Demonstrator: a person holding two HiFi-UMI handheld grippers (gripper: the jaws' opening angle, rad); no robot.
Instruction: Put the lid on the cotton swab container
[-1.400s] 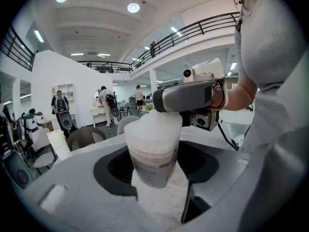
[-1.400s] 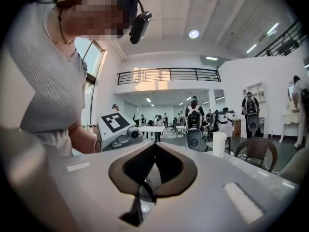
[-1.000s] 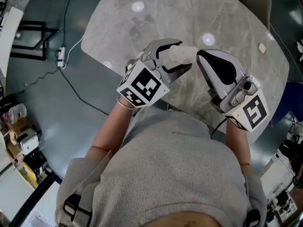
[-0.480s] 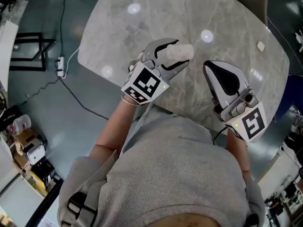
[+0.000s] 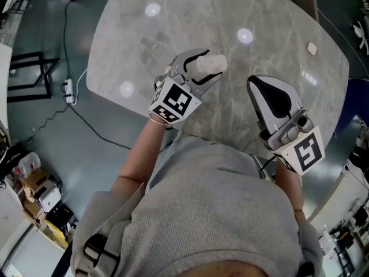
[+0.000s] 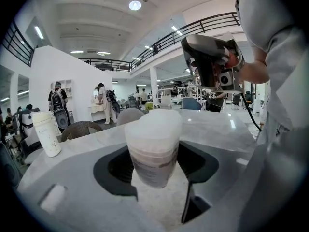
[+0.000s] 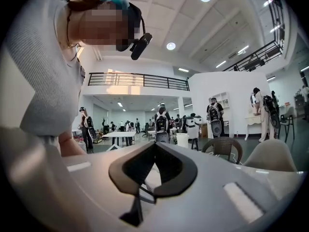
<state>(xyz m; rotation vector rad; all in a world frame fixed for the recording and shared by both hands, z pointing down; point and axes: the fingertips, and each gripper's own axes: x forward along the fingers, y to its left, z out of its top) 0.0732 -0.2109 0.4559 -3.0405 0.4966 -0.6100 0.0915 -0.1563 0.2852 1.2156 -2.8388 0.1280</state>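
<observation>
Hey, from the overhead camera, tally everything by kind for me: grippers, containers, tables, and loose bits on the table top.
Grippers: 2, the left gripper and the right gripper
Containers: 1, the cotton swab container, held in the left gripper's jaws
Tables: 1, the table
Loose bits: 1, a small pale item lying near the table's far right edge
Total: 5
</observation>
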